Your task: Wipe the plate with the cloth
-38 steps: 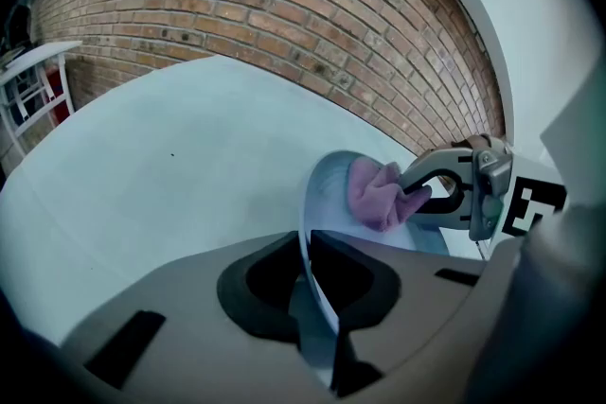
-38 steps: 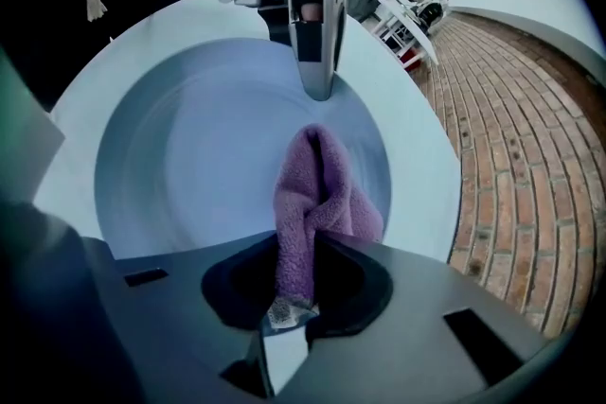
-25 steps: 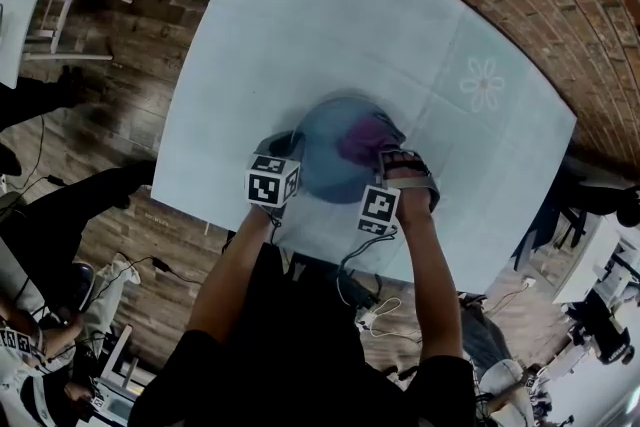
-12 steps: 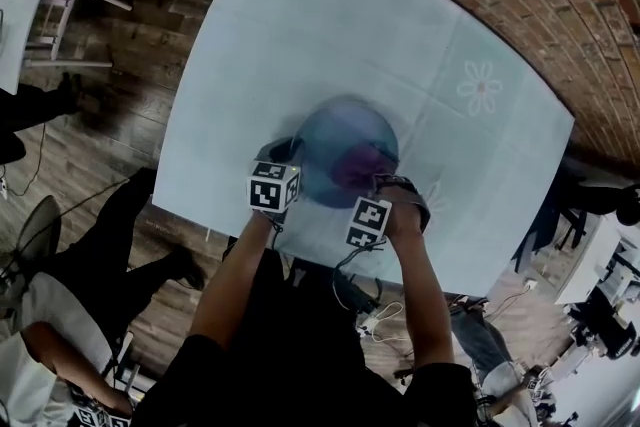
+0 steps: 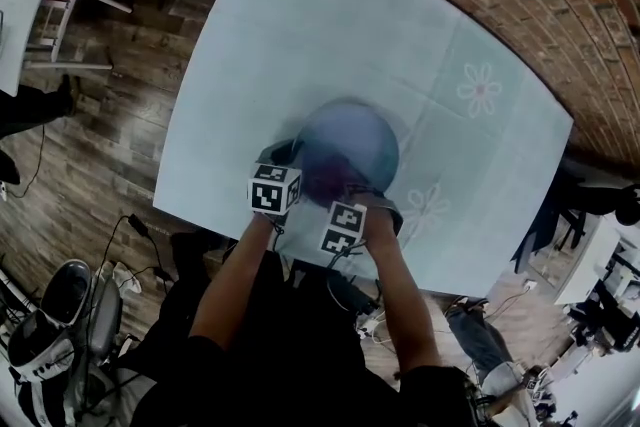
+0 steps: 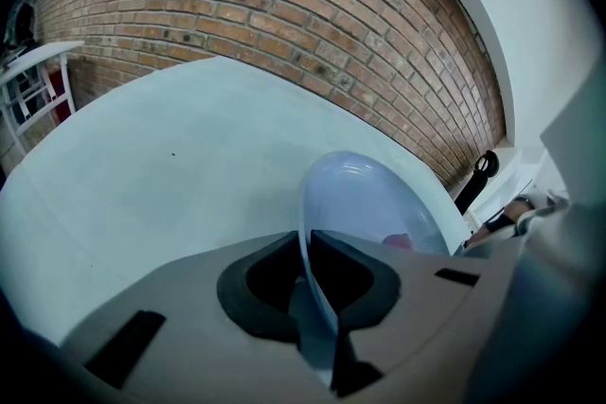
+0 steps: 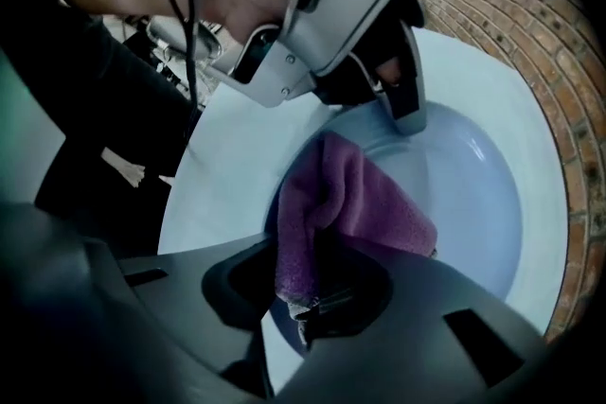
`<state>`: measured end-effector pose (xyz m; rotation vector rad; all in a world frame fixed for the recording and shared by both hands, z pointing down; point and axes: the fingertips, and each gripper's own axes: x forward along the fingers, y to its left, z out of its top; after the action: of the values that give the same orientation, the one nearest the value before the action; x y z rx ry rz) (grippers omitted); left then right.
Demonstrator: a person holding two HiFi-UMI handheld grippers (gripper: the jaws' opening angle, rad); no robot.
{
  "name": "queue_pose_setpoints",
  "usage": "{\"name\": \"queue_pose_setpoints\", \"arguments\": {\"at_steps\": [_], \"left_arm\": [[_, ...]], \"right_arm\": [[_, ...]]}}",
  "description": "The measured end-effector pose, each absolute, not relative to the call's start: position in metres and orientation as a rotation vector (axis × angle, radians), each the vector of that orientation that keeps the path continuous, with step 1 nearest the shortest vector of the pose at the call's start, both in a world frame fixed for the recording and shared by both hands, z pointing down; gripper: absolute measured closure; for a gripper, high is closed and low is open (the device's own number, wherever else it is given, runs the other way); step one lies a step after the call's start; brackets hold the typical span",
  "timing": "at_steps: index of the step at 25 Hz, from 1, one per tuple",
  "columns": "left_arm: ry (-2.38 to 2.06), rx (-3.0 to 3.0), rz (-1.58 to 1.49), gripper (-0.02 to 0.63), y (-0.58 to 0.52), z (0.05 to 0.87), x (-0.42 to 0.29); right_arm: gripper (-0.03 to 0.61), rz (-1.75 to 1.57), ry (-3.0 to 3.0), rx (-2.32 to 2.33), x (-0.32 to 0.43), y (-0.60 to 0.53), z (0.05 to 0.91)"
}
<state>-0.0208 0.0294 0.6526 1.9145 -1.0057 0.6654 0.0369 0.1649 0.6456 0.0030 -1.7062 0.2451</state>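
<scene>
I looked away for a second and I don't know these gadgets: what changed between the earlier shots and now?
The right gripper, shut on the purple cloth, swept it across the blue plate, from the plate's right side toward its near edge, closer to the left gripper. Unchanged: the left gripper stays clamped on the plate's rim, and the plate sits in the same spot on the table.

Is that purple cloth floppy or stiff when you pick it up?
Probably floppy: the purple cloth folds and droops where the right gripper pinches it. It bunches up against the blue plate, so it should squash rather than slide stiffly when pushed. Its fuzzy surface likely grips the plate instead of slipping.
</scene>
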Motion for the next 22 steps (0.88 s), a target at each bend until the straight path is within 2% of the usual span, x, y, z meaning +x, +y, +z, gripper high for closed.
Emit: {"name": "queue_pose_setpoints", "arguments": {"at_steps": [9, 22], "left_arm": [[-0.982, 1.921, 0.648, 0.554, 0.031, 0.654, -0.021], [-1.046, 1.992, 0.634, 0.549, 0.027, 0.638, -0.033]], "right_arm": [[0.503, 0.436, -1.890, 0.303, 0.026, 0.150, 0.631], [0.502, 0.610, -2.167, 1.164, 0.066, 0.113, 0.552]]}}
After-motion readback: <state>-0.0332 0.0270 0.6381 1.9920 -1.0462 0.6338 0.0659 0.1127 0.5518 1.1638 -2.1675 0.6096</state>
